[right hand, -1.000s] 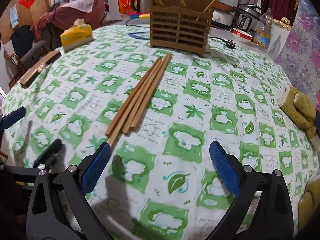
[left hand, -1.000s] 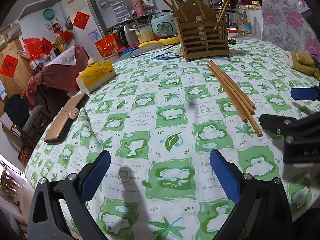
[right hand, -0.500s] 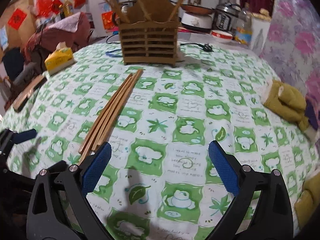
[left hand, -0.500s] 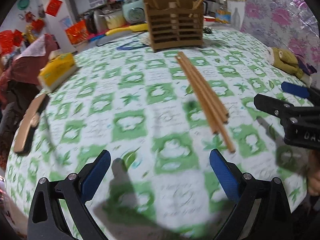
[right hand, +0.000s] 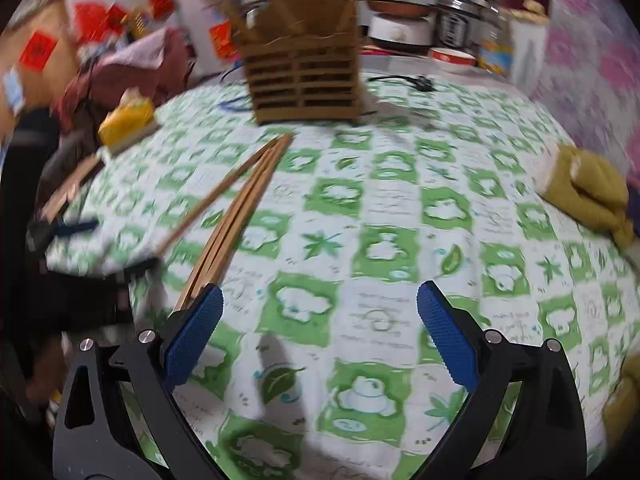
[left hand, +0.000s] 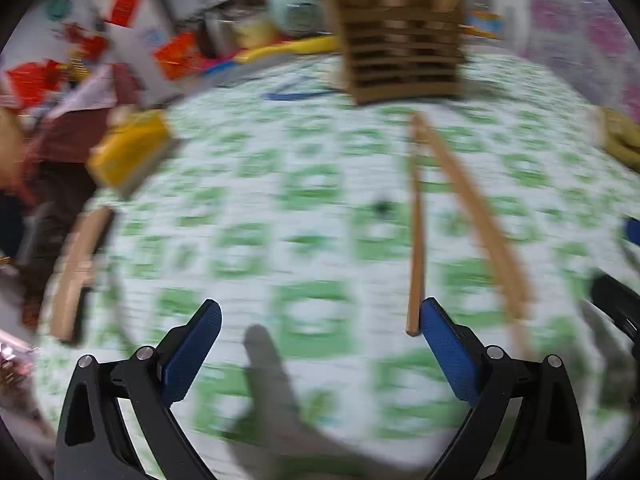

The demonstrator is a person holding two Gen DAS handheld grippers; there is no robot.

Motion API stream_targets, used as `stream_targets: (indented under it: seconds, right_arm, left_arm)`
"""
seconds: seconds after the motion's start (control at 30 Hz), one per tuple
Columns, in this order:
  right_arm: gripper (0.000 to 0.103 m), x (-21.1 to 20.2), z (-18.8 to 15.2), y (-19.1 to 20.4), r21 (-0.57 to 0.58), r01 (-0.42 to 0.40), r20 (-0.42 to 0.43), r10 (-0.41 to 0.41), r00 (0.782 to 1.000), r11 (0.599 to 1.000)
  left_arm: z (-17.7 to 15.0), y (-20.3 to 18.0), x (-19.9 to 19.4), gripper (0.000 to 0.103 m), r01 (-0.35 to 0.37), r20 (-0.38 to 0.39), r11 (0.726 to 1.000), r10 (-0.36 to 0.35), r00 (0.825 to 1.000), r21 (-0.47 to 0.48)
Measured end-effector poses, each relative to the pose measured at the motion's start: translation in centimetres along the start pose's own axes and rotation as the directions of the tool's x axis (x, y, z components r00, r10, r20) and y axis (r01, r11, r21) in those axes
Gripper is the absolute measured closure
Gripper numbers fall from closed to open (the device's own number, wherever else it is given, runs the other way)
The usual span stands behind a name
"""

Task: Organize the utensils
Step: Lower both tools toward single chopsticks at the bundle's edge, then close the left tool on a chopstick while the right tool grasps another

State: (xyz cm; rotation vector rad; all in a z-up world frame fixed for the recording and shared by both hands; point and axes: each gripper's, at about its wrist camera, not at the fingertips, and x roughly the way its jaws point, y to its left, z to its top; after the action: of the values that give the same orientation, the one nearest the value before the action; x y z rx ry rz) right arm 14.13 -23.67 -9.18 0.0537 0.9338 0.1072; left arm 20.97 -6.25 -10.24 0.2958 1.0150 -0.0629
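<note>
On tablecloth (right hand: pixel 384 208): chopsticks (right hand: pixel 236 216) before holder (right hand: pixel 304 80); both claws agape.

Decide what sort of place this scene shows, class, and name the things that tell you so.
Most likely a lived-in home kitchen or dining room. A round table under a green patterned tablecloth carries a wooden utensil holder and loose chopsticks, and cooking pots stand on the counter behind.

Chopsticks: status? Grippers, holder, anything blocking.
Left gripper open, right gripper open, both empty. Chopsticks loose on tablecloth, one splayed from bundle. Holder upright beyond them. Path between clear.
</note>
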Motion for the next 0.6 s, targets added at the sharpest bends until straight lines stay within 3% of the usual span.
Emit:
stream_targets:
  seconds: [0.13,0.27,0.6]
  right_arm:
    - [0.017,0.8,-0.1,2.7,-0.137,0.026,-0.02,-0.029,0.999,0.99]
    - [0.034,1.8,0.1,4.1,-0.201,0.036,-0.051,-0.047,0.998,0.979]
    - [0.034,3.1,1.2,4.9,-0.2,-0.006,-0.08,-0.01,0.997,0.98]
  left_arm:
    - [-0.1,1.7,0.6,0.006,0.08,-0.036,0.995,-0.083,0.996,-0.064]
    - [-0.1,1.4,0.5,0.006,0.076,-0.031,0.996,-0.078,0.996,-0.051]
    - [0.0,1.6,0.8,0.005,0.097,-0.036,0.993,-0.099,0.994,-0.064]
